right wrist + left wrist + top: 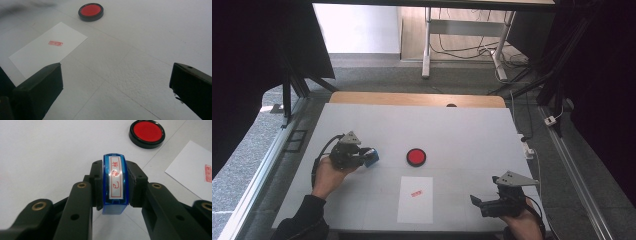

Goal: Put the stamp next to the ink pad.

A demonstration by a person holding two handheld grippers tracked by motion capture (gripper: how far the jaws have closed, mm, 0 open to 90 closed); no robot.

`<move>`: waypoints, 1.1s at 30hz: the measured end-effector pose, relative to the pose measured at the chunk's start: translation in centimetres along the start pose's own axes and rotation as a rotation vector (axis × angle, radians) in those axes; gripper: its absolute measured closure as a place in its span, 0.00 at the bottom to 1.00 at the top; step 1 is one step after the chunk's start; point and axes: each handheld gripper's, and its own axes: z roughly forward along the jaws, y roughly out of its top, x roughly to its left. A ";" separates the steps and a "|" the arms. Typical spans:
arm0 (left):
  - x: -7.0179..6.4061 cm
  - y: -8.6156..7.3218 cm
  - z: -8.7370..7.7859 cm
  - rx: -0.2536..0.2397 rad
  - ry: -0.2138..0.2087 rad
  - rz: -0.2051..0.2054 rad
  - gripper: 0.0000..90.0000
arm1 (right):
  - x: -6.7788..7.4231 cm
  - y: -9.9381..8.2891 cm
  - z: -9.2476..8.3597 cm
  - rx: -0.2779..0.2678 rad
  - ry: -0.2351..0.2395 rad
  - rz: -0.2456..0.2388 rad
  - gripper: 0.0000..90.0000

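Observation:
My left gripper (369,157) is shut on a blue stamp (115,183) with a white label in red characters; its pads press the stamp's two sides. It hovers low over the white table, left of a round red ink pad (416,156) in a black case, also at the ink pad (147,132) and ink pad (90,11). A white paper sheet (415,199) with a red stamp print (416,193) lies near the front edge; the sheet (47,48) carries that print (55,43). My right gripper (477,202) rests open at the front right, its jaws wide apart over bare table.
The white table (462,135) ends in a wooden strip at the back. Metal rails run along both sides. Cables and desk legs stand on the floor behind. A small white box (529,148) sits at the right edge.

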 end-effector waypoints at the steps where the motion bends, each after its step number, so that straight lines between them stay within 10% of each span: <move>1: 0.1 -0.1 0.1 0.003 0.002 -0.002 0.78 | 0.0 0.0 0.0 0.000 0.000 0.000 0.00; 22: 0.7 -0.9 1.5 0.081 -0.001 -0.022 0.76 | 0.1 0.0 0.1 0.012 0.012 -0.014 0.00; 33: 0.9 -0.7 0.9 0.029 -0.036 -0.101 0.62 | 0.1 0.0 0.1 0.015 0.014 -0.018 0.00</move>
